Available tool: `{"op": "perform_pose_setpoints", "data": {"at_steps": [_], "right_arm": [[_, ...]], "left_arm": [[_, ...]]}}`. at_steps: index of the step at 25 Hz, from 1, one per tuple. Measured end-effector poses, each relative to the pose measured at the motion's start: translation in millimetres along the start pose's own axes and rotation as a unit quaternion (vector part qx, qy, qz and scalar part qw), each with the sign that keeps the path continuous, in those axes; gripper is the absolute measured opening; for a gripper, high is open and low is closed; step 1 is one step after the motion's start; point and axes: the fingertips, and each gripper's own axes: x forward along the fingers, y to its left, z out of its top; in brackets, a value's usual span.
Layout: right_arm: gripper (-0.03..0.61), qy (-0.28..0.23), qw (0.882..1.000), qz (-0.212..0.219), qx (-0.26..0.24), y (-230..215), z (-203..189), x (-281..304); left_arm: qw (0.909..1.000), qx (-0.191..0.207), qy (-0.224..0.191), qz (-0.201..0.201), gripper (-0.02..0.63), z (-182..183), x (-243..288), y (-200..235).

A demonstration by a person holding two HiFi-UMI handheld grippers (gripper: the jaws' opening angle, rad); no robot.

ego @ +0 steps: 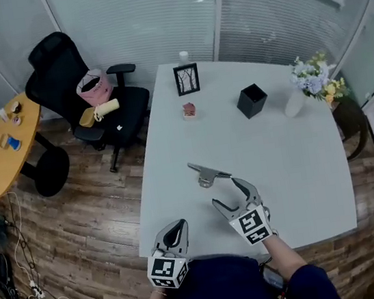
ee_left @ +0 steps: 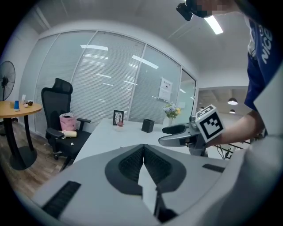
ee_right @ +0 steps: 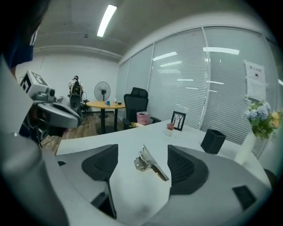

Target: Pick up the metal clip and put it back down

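The metal clip [ego: 207, 172] lies flat on the white table [ego: 299, 164], toward its near left part. My right gripper [ego: 226, 192] hovers just on the near side of it, open, its jaws spread wide and pointing at the clip without touching it. In the right gripper view the clip [ee_right: 150, 164] shows on the tabletop in the gap between the two dark pads [ee_right: 183, 165]. My left gripper [ego: 177, 228] is shut with nothing in it, at the table's near edge, left of the right one. In the left gripper view its jaws [ee_left: 143, 148] meet, and the right gripper [ee_left: 179, 134] shows beyond them.
At the far side of the table stand a framed picture [ego: 186, 79], a small pink pot [ego: 189, 110], a black box [ego: 252, 100] and a vase of flowers [ego: 312, 83]. A black office chair [ego: 74, 85] with a pink bag and a round wooden table [ego: 4, 147] stand left.
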Motion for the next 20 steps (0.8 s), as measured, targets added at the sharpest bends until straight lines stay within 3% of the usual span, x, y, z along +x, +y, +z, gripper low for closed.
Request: {"op": "perform_pose_setpoints", "data": {"at_steps": [9, 20], "right_arm": [[0.354, -0.087, 0.991, -0.061, 0.084, -5, 17, -90], [0.345, -0.081, 0.971, -0.132, 0.180, 8, -36, -148]], "left_arm": [[0.9982, 0.018, -0.025, -0.052, 0.003, 20, 22, -34], [0.9942, 0.038, -0.028, -0.097, 0.003, 24, 29, -64]]}}
